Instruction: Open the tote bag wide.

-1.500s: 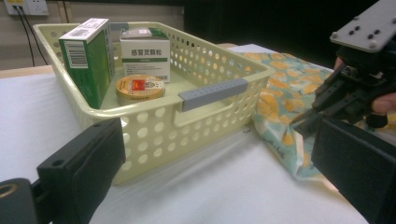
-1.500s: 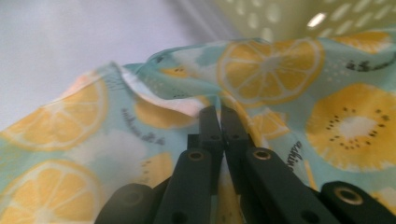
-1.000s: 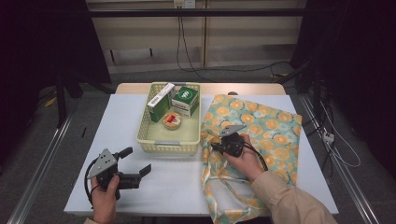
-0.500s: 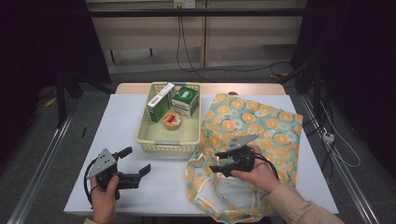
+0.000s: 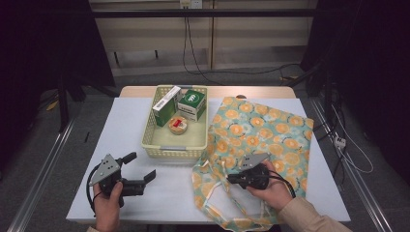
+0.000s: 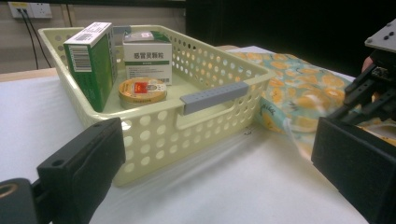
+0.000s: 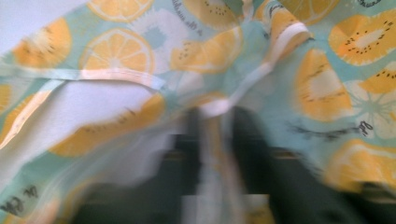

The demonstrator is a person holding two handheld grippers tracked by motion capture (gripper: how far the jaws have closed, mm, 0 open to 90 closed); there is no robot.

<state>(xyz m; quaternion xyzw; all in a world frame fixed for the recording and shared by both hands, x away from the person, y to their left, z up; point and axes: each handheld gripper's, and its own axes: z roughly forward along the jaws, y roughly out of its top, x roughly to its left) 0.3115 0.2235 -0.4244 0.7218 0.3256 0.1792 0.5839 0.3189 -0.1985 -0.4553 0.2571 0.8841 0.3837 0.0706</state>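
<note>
**Bag mouth being drawn open**

The fruit-print bag is pinched at its near rim between the narrow jaws of the right gripper. The left gripper is held wide, empty, the basket just ahead of its fingers. Next, judged: the opposite rim must be caught.

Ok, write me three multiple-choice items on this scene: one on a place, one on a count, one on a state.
1. Where is the round tin?
A. in the basket
B. on the fruit-print bag
C. on the bare table

2. How many boxes stand in the basket?
A. one
B. two
C. four

3. How is the left gripper?
A. shut on the tin
B. shut on the bag
C. open, holding nothing

Answers: 1 A, the tin lies on the basket floor; 2 B, a tall green box and a white-and-green box; 3 C, its jaws stand wide apart.
</note>
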